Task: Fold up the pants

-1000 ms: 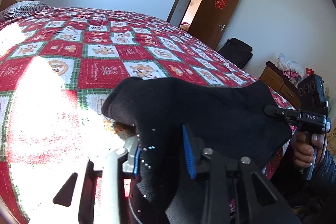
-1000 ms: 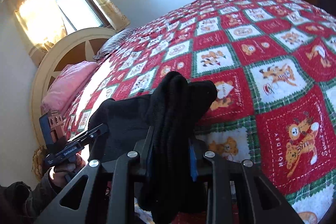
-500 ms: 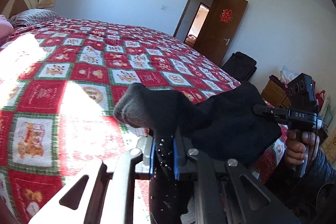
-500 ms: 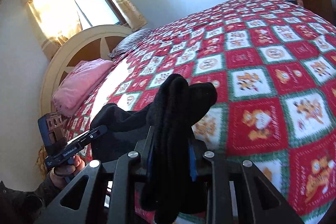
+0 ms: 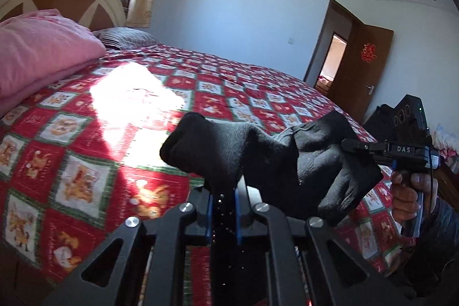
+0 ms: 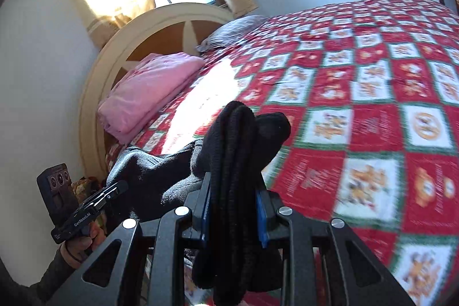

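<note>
A bedroom with a wide bed under a red and white checked quilt lies ahead of both cameras, sunlight falling across it from the window by the curved headboard, a pink folded blanket at the head end and an open brown door in the far wall. The left claw is closed tight on a bunched end of the black pants, the cloth pinched between its blue pads and rising in a knob just beyond the tips. The right claw is likewise clamped on a thick wad of the same pants, several layers standing up between its pads and hanging below them. Between the two grips the cloth runs sideways, so the long axis of the held stretch lies across the person's front, from one claw to the other, with some slack and a sag in the middle. The pants are lifted, above the near edge of the bed, and I cannot tell whether any part touches the quilt. The open quilt lies straight ahead of both claws, so laying the cloth down flat looks like a forward carry with the two grips kept apart and level.
</note>
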A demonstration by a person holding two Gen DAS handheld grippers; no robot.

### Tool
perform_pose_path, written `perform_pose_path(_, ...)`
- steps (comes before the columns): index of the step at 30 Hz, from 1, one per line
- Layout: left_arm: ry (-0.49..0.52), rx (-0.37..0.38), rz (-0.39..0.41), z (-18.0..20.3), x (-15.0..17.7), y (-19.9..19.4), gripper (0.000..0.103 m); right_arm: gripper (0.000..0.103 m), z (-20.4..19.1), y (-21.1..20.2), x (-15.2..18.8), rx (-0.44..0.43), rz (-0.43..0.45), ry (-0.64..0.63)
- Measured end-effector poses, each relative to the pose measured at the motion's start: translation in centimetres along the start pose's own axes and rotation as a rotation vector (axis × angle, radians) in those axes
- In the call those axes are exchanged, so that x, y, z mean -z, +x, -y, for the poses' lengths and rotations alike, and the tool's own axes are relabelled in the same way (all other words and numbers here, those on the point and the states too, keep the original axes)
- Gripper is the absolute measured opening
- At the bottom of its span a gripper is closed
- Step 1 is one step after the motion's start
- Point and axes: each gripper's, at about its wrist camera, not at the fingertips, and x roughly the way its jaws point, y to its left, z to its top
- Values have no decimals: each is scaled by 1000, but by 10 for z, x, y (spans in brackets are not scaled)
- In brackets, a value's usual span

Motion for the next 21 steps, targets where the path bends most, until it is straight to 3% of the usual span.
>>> perform_pose_path(5,-47,-78,8,-35,5,5,12,27,-19,48,-2,-5,-22,-23)
perform_pose_path(9,-87,-113,-46,-58,22,23,13,27,-13,74,-2,15,-55,-18)
perform_pose_path(15,-93,-152,-71,-65,33,29,40,31,10,85,3,32,-95,40)
perform_pose_path(17,-98,-172,-66,-66,33,28,55,36,18,87,5,55,-100,62)
perform_pose_path(19,-98,-196,-65,-68,34,26,63,40,20,90,7,94,-110,61)
perform_pose_path(21,-98,-198,-68,-69,35,26,63,46,22,90,9,123,-111,53)
